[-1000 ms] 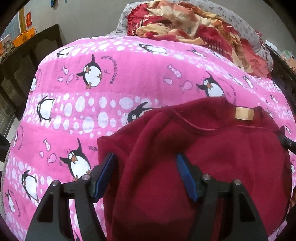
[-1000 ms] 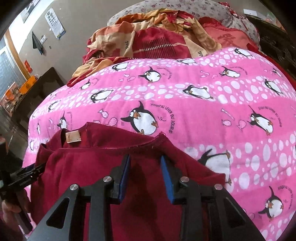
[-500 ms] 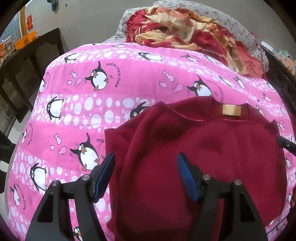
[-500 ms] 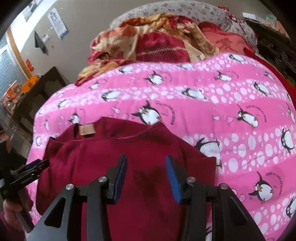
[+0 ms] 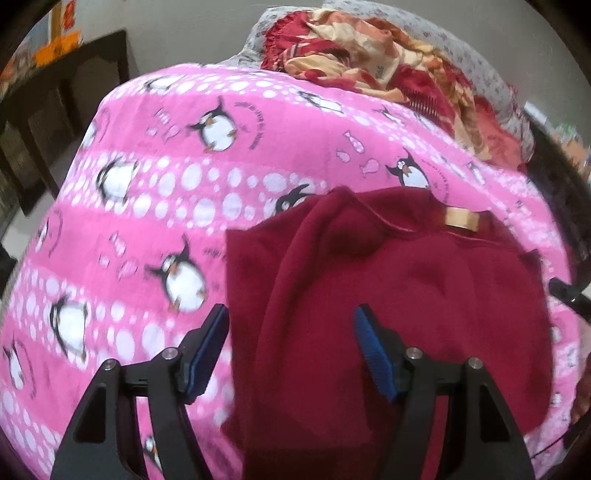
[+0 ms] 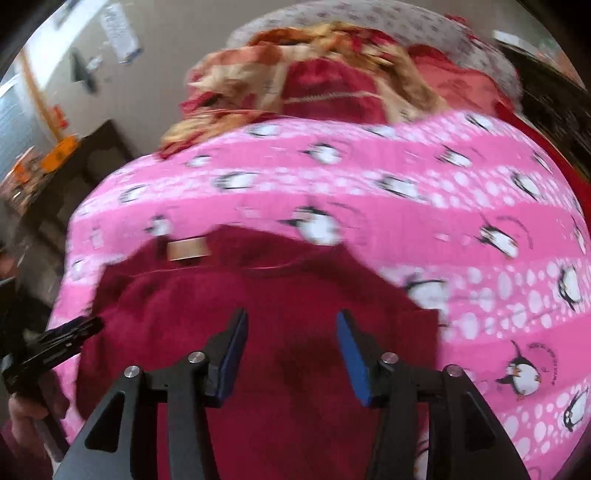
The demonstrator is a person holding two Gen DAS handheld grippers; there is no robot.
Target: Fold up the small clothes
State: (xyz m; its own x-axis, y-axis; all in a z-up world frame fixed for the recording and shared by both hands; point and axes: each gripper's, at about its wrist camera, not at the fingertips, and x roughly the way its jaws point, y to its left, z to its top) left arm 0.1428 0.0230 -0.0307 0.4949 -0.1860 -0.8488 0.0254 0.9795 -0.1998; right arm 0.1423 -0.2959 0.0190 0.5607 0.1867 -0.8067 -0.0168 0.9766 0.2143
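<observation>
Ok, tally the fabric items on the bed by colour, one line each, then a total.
Maroon garment: 1
Pink penguin blanket: 1
Red and cream crumpled bedding: 1, though it may be more than one piece
Grey patterned pillow: 1
Total: 4

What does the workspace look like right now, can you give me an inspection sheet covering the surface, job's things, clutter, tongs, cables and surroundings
Surface: bed under a pink penguin blanket.
Job's things: maroon garment lies partly folded on the blanket, tan neck label facing up.
Clutter: rumpled red and cream bedding heaped at the far end.
Tongs: left tongs open above the garment's left edge, gripping nothing; right tongs opening above the garment, nothing between the pads.
Cables: a thin dark cord at the lower right edge of the left view; what it belongs to is unclear.
Surroundings: dark wooden furniture to the left, papers on the wall.
</observation>
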